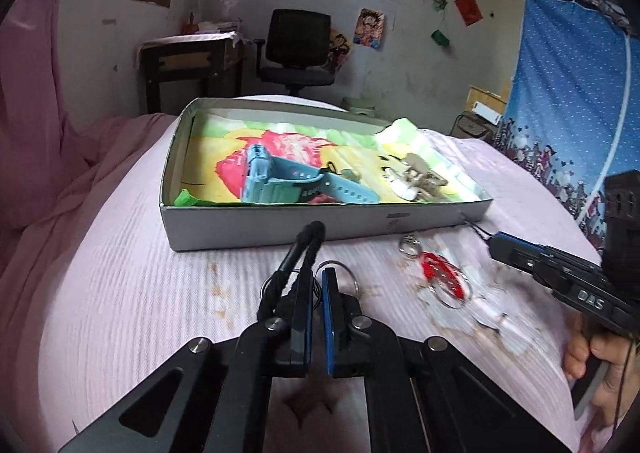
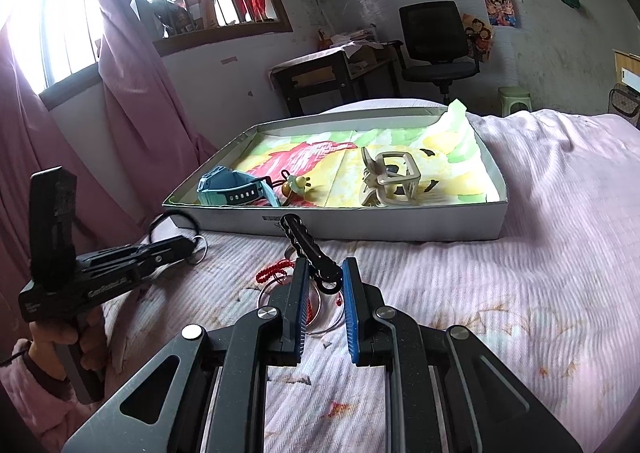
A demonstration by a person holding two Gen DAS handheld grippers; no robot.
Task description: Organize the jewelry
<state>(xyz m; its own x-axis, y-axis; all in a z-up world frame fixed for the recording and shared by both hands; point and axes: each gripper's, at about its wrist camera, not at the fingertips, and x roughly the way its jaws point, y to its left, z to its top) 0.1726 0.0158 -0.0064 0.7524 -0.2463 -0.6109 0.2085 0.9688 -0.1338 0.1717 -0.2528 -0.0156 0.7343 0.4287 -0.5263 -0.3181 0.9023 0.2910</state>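
Clamped in our left gripper (image 1: 318, 289), the black-corded key ring (image 1: 308, 249) could snag the box (image 1: 280, 225) at twelve o'clock, while our right gripper (image 2: 326, 281), apart, straddles a black clip (image 2: 310, 249).

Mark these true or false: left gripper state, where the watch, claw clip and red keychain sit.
1. The left gripper is shut on a black cord loop with key rings. True.
2. The blue watch lies on the bedspread outside the box. False: it lies inside the cardboard box, at its left end.
3. The beige claw clip is in the box. True.
4. The red keychain is already in the box. False: it lies on the pink bedspread, in front of the box.
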